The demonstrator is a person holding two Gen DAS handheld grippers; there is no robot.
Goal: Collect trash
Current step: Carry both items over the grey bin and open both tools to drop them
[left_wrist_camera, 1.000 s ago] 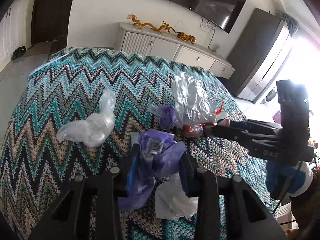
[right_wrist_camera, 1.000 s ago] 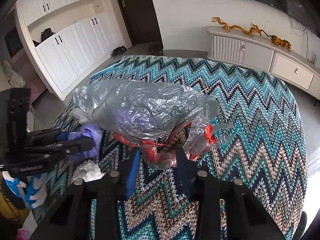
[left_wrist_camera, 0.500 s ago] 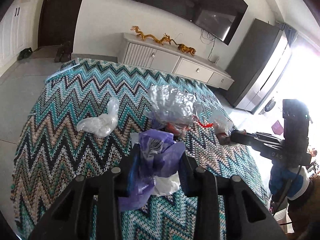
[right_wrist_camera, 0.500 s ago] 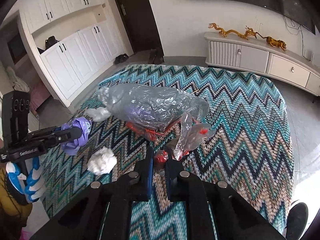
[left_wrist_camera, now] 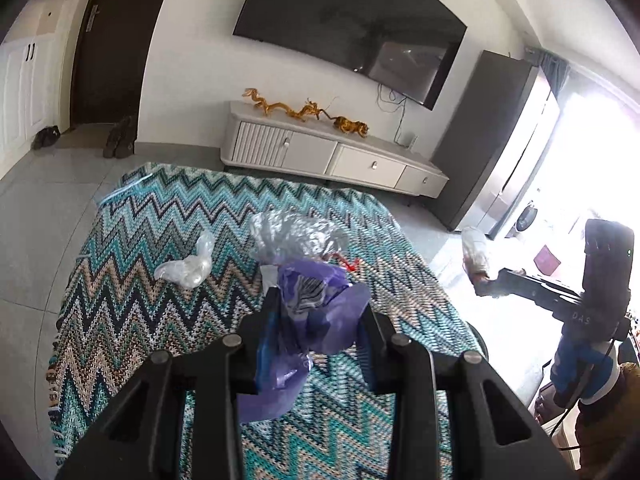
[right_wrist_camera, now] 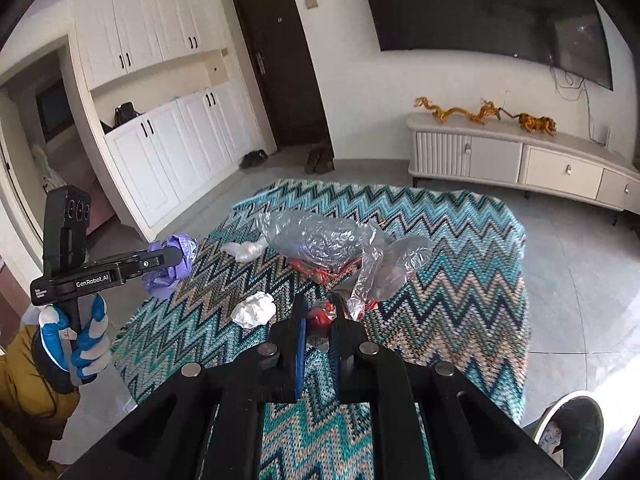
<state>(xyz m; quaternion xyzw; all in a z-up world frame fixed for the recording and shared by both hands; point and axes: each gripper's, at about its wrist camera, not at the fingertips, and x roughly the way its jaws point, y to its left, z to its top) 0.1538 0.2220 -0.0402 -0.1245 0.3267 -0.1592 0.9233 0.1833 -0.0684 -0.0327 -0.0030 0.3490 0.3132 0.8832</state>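
While raised, each tool (left_wrist_camera: 316,312) (right_wrist_camera: 318,312) pinches crumpled plastic (left_wrist_camera: 316,320) (right_wrist_camera: 380,272).

Crumpled white tissue (right_wrist_camera: 253,309), silver bag (right_wrist_camera: 316,238) and clear wad (left_wrist_camera: 186,266) lie on the zigzag rug (right_wrist_camera: 460,248).

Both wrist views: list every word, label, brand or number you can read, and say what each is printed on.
"GenRobot.AI": white lettering on the side of the left claw, right wrist view.
"DAS": partial lettering on the body of the right claw, left wrist view; the rest is cut off.
Small white print near the left claw's rear end: too small to read.
Nothing else is legible.
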